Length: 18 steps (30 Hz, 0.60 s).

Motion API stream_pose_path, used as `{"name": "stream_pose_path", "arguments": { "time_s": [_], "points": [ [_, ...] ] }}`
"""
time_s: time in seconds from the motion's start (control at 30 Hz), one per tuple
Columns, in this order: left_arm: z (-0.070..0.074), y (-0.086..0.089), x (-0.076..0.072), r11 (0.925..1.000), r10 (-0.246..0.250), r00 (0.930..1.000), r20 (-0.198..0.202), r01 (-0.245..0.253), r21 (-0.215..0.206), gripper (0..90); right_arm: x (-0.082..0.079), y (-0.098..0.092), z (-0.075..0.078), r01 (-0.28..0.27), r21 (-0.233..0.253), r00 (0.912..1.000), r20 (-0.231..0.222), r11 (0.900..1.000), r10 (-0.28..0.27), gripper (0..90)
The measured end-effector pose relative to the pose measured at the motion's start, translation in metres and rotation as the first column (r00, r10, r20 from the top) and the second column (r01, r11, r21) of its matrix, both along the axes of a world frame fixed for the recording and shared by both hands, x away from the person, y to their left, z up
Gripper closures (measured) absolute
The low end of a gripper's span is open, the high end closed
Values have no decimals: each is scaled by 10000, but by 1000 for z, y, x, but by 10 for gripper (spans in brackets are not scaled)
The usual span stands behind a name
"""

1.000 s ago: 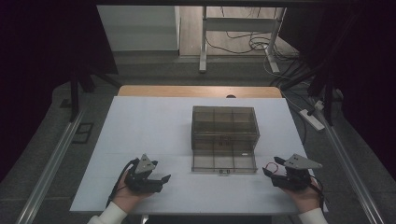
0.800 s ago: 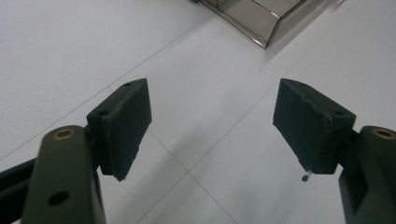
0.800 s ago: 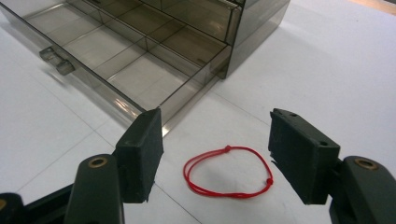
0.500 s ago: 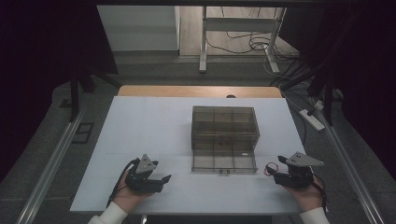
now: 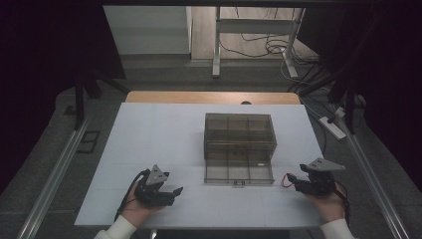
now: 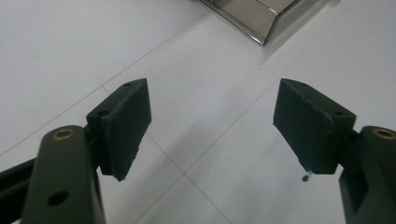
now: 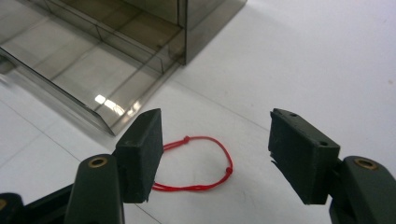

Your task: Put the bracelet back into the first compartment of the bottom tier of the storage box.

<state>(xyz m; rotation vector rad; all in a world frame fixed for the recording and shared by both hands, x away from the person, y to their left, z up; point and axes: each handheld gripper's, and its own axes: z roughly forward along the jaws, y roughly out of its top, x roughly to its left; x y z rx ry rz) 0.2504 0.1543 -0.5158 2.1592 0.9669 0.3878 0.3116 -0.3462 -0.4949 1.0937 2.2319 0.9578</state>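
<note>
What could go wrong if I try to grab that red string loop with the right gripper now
The red string loop lies flat on the table, so the open right gripper may close over it and miss. The loop sits close to the open drawer of the smoky box, so the jaws might bump its front corner.

Red string loop [image 7: 196,163]: near-left part hidden behind right gripper [image 7: 215,154] left jaw; in high view just a tiny red speck [image 5: 286,180], shape unreadable. Smoky box [image 7: 116,56]: cut off by top + left edges in right gripper view; left gripper view shows just a corner [image 6: 261,18] at top edge. Label on drawer front [image 5: 239,183] too small to read. Person's forearms cut off at bottom edge.
</note>
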Motion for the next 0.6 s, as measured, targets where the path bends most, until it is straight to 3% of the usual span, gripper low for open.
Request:
{"name": "stream_pose_path", "arguments": {
  "time_s": [0.33, 0.6],
  "points": [
    [-1, -1, 0, 10000, -24, 10000, -25, 24, 30, 265, 8, 4, -1, -122, -169, 9989, -460, 9998, 114, 348],
    [-1, -1, 0, 10000, -11, 10000, -11, 11, 33, 264, 12, -4, 3, 654, -356, 9943, -820, 9972, -682, 373]
  ]
}}
